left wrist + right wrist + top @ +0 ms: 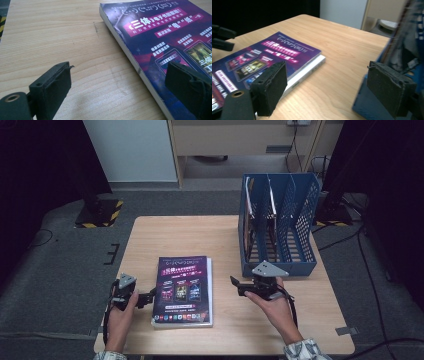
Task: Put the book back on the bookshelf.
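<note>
Purple-covered book (pixel 184 289): centre frame, flat on wooden table (pixel 170 235). Your left gripper (pixel 148 296): jaws apart beside its left edge. Your right gripper (pixel 236 286): jaws apart, empty, by blue file rack (pixel 280 225).

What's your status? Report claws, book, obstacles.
Left claw open at the book's left edge. Right claw open, empty, between book and blue file rack. Book flat on table, nothing blocking.

Wooden table (pixel 165 232) with purple book (pixel 184 287), blue file rack (pixel 280 227).
</note>
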Tool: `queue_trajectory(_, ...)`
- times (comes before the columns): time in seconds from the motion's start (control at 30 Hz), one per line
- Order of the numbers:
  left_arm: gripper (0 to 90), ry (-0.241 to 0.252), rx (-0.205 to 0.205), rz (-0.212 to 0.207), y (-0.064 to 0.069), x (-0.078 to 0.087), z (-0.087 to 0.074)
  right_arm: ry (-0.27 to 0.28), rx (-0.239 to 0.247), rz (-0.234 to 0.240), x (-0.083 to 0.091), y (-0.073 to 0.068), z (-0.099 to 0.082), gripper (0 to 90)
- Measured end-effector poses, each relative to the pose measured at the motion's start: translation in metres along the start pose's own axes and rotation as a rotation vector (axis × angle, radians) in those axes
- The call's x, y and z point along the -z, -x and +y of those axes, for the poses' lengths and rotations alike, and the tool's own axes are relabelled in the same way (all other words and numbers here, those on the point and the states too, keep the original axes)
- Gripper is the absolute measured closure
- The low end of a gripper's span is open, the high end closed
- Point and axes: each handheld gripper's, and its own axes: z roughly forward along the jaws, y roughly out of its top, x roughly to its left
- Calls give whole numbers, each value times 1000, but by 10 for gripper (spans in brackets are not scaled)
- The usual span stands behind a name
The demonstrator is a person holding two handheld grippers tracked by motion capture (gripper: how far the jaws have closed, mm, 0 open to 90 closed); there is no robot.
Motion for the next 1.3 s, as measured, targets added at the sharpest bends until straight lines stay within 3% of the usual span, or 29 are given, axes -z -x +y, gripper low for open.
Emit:
queue_trajectory(0.37, 98, 13, -9, 0, 2, 2, 1, -69, 68, 98, -20, -32, -7, 284)
queue_trajectory(0.5, 113, 17, -18, 4, 4, 3, 3, -94, 83, 114, -27, -40, -8, 305)
queue_trajectory(0.73, 143, 30, -31, -7, 11, 9, 6, -129, 66, 128, -35, -44, -9, 371)
queue_trajectory(0.93, 264, 28, -59, -19, 19, 12, 6, -135, 51, 131, -34, -42, -8, 457)
queue_trajectory(0.97, 328, 27, -68, -23, 20, 12, 7, -128, 46, 135, -32, -40, -8, 476)
queue_trajectory(1.13, 403, 12, -106, -56, 28, 6, 7, -133, 37, 139, -32, -37, -8, 511)
queue_trajectory(1.3, 426, -5, -91, -62, 29, 0, 7, -142, 52, 148, -33, -41, -9, 522)
